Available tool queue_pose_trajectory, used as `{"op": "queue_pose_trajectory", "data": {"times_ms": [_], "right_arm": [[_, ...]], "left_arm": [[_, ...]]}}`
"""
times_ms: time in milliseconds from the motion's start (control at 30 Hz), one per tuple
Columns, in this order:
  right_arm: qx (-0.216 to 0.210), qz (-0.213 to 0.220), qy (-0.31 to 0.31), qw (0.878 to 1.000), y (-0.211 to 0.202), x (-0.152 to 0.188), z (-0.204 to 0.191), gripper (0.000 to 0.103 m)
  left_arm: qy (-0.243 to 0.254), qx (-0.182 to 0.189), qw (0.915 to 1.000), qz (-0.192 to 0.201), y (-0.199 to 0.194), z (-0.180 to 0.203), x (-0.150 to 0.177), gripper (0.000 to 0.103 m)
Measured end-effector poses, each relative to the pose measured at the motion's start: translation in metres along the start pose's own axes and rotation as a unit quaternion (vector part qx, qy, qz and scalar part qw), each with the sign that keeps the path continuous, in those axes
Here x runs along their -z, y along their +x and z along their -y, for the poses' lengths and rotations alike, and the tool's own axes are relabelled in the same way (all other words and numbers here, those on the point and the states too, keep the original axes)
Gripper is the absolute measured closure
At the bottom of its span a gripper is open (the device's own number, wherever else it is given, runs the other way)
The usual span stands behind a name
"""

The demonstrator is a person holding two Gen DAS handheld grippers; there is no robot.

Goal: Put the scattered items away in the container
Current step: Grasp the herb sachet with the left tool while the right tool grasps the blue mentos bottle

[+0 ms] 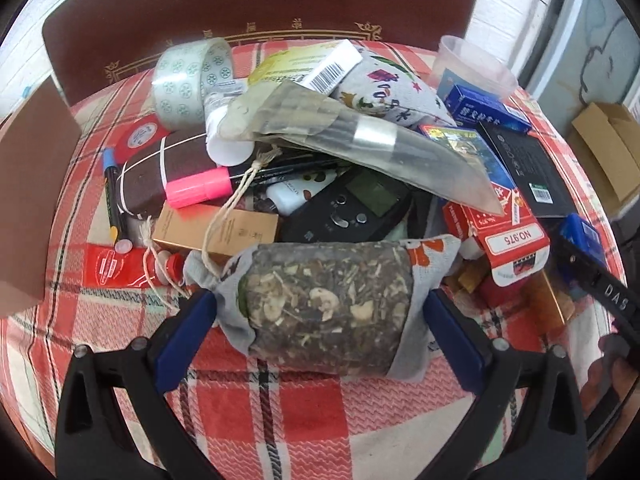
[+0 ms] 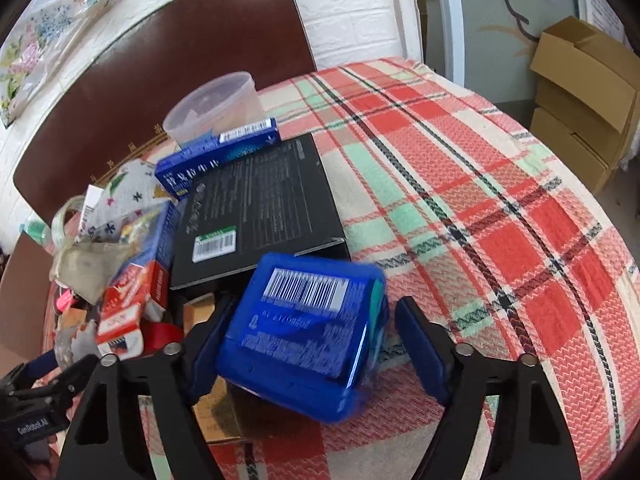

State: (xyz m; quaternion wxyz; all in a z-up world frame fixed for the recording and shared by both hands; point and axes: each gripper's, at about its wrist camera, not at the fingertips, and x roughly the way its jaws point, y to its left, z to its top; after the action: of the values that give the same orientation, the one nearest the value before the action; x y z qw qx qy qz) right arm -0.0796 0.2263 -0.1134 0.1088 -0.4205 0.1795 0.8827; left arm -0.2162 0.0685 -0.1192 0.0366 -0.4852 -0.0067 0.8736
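A grey cloth sachet (image 1: 328,304) with a clear window full of dried herbs lies crosswise on the plaid cloth at the front of the pile. My left gripper (image 1: 320,308) straddles it with jaws spread wide. One pad stands at each cloth end, and no squeeze shows. In the right wrist view a blue plastic box (image 2: 304,332) with a barcode sits tilted and blurred inside my right gripper (image 2: 316,316). The left pad touches the box, while a gap shows at the right pad. That blue box (image 1: 580,236) also appears at the right edge of the left wrist view.
The heap holds a black box (image 2: 260,216), a red card box (image 1: 512,240), a tape roll (image 1: 188,80), a pink marker (image 1: 196,188) and a black device (image 1: 348,212). A clear cup (image 2: 216,108) stands behind. A brown cardboard flap (image 1: 32,200) rises at the left. Plaid cloth (image 2: 480,200) stretches to the right.
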Motion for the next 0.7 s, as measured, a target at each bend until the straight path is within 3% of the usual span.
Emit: {"op": "queue_pose_trajectory", "data": {"times_ms": [100,200,367,700], "right_arm": [[0.012,0.002,-0.012,1.000,-0.001,0.003,0.000,0.036],[0.011,0.017,-0.002,1.000,-0.007,0.005,0.007,0.042],[0.014,0.025,-0.002,1.000,-0.012,0.004,0.012,0.044],[-0.007,0.045,-0.004,0.999,-0.029,0.002,0.010,0.044]], "left_arm": [[0.001,-0.010,0.9998,0.016,0.003,0.006,0.001,0.000],[-0.016,0.004,0.9994,0.032,0.000,-0.001,0.001,0.004],[-0.018,0.015,0.9990,0.037,-0.008,-0.006,0.002,0.016],[-0.040,0.045,0.9974,0.041,-0.020,-0.016,0.005,0.024]]}}
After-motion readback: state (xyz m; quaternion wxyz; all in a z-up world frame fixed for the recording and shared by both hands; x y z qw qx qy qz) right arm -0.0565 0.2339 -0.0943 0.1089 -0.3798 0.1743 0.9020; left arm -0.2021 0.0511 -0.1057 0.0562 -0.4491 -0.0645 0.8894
